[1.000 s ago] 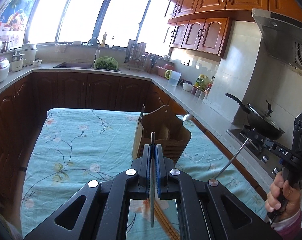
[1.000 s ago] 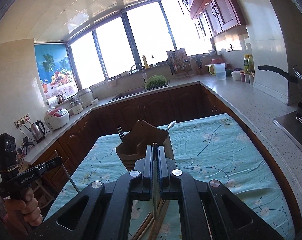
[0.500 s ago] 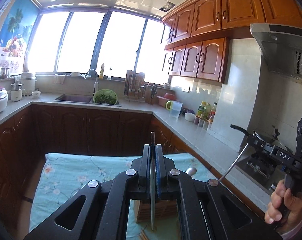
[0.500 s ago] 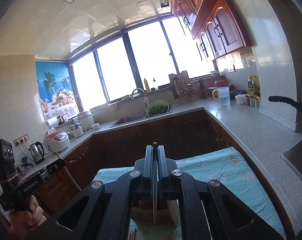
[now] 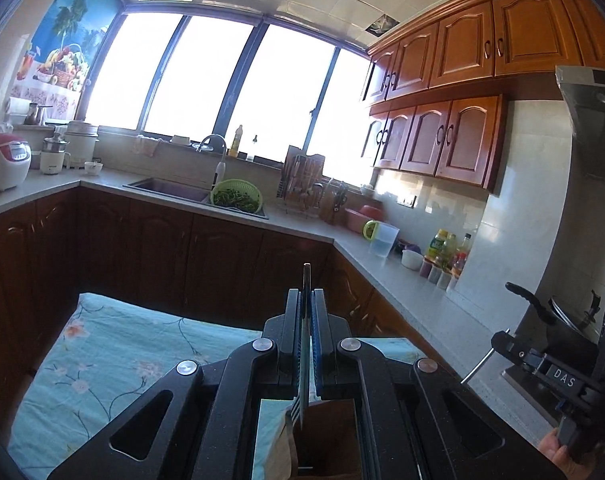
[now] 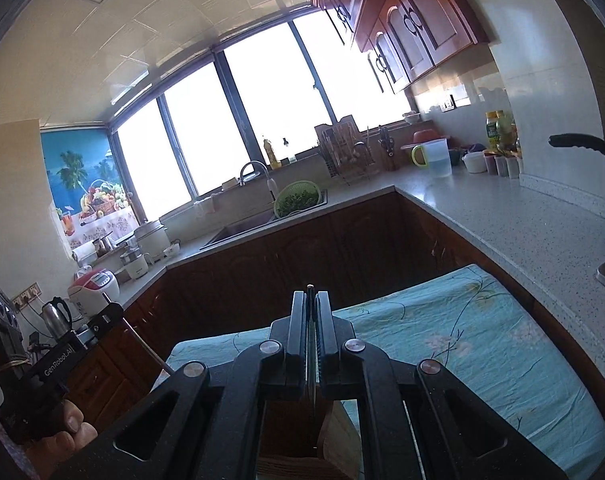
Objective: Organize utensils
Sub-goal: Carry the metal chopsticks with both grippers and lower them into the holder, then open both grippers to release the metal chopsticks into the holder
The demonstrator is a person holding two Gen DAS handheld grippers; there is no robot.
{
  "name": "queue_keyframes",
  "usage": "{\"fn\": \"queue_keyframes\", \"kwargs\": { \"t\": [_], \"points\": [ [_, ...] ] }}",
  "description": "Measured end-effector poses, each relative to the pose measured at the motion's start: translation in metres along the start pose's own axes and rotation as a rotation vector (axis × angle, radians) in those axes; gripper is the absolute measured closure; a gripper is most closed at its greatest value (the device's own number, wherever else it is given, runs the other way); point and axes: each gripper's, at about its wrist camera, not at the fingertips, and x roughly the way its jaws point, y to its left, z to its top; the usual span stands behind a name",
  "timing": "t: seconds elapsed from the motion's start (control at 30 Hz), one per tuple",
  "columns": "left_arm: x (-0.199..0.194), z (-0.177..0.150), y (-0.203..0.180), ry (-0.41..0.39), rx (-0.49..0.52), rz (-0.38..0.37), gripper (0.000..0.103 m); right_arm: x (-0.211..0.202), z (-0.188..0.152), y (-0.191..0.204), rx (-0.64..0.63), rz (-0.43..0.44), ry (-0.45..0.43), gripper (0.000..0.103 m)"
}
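My left gripper (image 5: 307, 300) is shut on a thin metal utensil (image 5: 304, 360) that hangs tip down over the wooden utensil holder (image 5: 326, 440) below it. A fork's tines (image 5: 291, 410) stand in the holder's left part. My right gripper (image 6: 311, 300) is shut on another thin metal utensil (image 6: 312, 376), tip down over the same holder (image 6: 298, 440). Each gripper shows at the edge of the other's view, the right one (image 5: 550, 368) and the left one (image 6: 62, 360), each with a thin rod beneath it.
The holder stands on a table with a light blue floral cloth (image 5: 114, 360). Dark cabinets and a grey counter (image 6: 502, 216) run behind, with a sink, a green colander (image 5: 236, 198), a jug, bottles, a wok (image 5: 558, 320) and a rice cooker.
Both grippers have tilted up and moved over the holder, which slid from mid-view to the bottom edge. Both still grip their utensils, tips now above the holder.
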Motion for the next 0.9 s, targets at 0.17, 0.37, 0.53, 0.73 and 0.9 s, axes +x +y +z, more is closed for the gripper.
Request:
{"fn": "queue_keyframes", "kwargs": {
  "t": [0.17, 0.37, 0.53, 0.73, 0.9],
  "points": [
    [0.028, -0.027, 0.004, 0.052, -0.015, 0.018, 0.100, 0.016, -0.021, -0.005, 0.009, -0.013, 0.045, 0.099],
    [0.048, -0.034, 0.006, 0.098, -0.010, 0.024, 0.098, 0.016, -0.021, -0.009, 0.013, -0.023, 0.052, 0.098],
    [0.044, -0.023, 0.007, 0.099, -0.005, 0.027, 0.098, 0.018, -0.018, -0.012, 0.020, -0.023, 0.062, 0.098],
    [0.036, -0.021, 0.011, 0.107, 0.008, 0.035, 0.097, 0.019, -0.018, -0.011, 0.025, -0.025, 0.071, 0.093],
    [0.022, -0.015, 0.015, 0.102, -0.003, 0.041, 0.069, 0.012, -0.016, -0.018, 0.060, -0.013, 0.070, 0.057]
  ]
}}
